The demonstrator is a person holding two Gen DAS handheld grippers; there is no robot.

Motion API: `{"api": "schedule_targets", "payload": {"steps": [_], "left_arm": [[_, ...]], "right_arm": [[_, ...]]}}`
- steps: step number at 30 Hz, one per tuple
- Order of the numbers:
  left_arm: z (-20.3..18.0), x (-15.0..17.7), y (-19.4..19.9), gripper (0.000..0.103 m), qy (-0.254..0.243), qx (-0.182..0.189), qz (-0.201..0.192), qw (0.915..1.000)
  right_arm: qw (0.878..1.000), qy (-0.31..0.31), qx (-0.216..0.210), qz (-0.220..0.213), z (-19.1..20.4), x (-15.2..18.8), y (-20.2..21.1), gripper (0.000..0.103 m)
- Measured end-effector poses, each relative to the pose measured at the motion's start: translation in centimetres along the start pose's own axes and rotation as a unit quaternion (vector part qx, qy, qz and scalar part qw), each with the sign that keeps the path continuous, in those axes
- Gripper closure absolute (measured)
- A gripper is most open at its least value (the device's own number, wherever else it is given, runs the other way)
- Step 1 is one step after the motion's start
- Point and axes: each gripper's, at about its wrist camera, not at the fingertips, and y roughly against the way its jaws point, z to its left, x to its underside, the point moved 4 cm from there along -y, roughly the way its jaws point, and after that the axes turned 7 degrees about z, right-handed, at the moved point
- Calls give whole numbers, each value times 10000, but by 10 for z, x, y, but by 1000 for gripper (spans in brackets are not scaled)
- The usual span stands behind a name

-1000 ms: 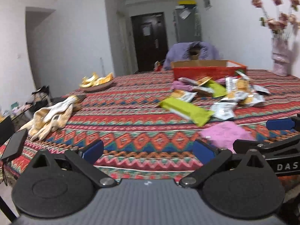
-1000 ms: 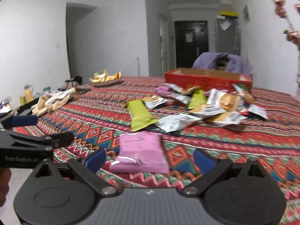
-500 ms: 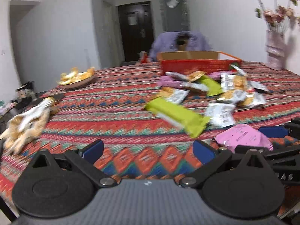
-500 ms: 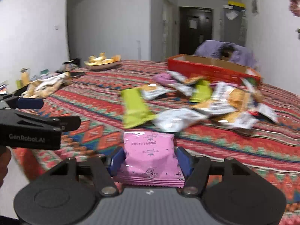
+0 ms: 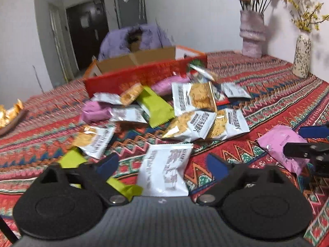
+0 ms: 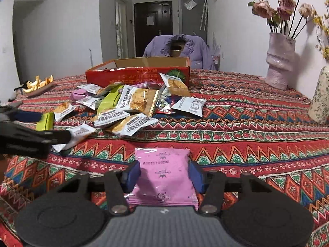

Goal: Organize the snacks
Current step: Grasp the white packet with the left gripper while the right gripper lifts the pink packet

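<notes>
My right gripper (image 6: 163, 175) has its blue pads pressed on both sides of a pink snack packet (image 6: 162, 160), and its jaws are still closing. In the left wrist view that pink packet (image 5: 277, 144) shows at the right, in the right gripper (image 5: 306, 142). My left gripper (image 5: 162, 162) has its jaws closing around a white snack packet (image 5: 164, 173) lying on the cloth, the pads apart from it. A lime-green packet (image 5: 121, 185) lies under its left finger. Behind, a pile of snack packets (image 6: 131, 103) lies in front of an open red box (image 6: 135, 76).
The table carries a patterned red cloth (image 6: 246, 127). A pink vase with flowers (image 6: 279, 61) and a speckled vase (image 6: 320, 98) stand at the right. A plate of orange peel (image 6: 39, 84) sits far left. A purple jacket (image 6: 178, 47) hangs on a chair behind the box.
Both grippers have moved forward toward the snack pile. The right jaws have closed onto the pink packet. The left gripper now straddles a white packet and its jaws have narrowed.
</notes>
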Motion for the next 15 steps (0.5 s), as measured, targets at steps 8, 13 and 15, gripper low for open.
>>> {"api": "schedule_targets", "payload": {"steps": [8,13,15], "left_arm": [[9,1,-28,29,306,248,569,9976],[3,2,-21,51,309,376,553,9973],[3,1,-18,56,386,363,570,9970]], "right_arm": [[9997,-75,-128,198,-2,-7,-22,35],[9996,-28,-134,231,0,-7,-26,41],[9997,1,-138,218,1,-7,-26,43]]}}
